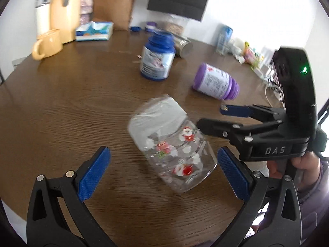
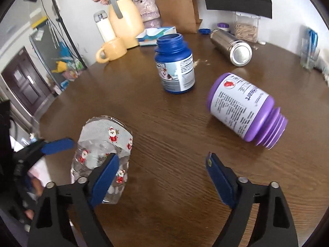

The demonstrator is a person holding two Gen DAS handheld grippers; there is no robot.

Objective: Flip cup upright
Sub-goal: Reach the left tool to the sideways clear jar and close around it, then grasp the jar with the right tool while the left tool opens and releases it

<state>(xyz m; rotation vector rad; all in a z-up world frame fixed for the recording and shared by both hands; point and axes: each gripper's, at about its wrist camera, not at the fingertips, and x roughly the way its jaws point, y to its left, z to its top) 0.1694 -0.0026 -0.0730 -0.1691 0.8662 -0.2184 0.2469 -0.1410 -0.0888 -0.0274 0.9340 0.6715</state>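
Glass cup (image 1: 170,144), clear with Santa prints and a white wrap at one end, is lying tilted on the brown surface (image 1: 72,103), blurred in the left view, so likely rocking or rolling. It is sitting between the pads of the left tool (image 1: 162,170), which is gaping wide and gripping nothing; neither pad appears to be touching glass. The right tool (image 2: 162,177) is likewise spread wide and empty, its left pad overlapping the cup in its own view; contact cannot be told.

Step in hand, by my reading: approach, the flip not yet made. Next move is calling for one tool closing across the cup's body, then rotating it so the mouth is facing up. Which end is the mouth is not clear here.

Nearby: purple bottle (image 2: 244,107) lying on its side, blue bottle (image 2: 174,65) standing upright.
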